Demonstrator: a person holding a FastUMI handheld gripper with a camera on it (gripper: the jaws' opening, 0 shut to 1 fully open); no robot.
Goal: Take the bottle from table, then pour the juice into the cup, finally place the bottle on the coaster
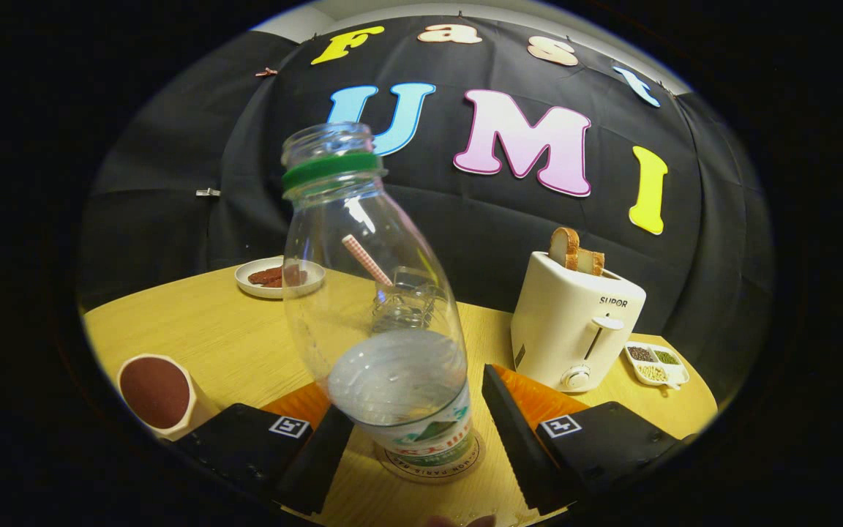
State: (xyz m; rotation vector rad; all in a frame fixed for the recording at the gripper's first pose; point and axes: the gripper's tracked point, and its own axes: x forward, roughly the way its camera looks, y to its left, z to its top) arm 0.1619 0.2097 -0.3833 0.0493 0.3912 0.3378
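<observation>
Your gripper (413, 428) is released: its 2 fingers stand apart on either side of the bottle (377, 322), not pressing it. The bottle stands uncapped on the coaster (429, 468) between them. The cup (158, 395) sits to the near left, the toaster (575, 326) far right.
</observation>
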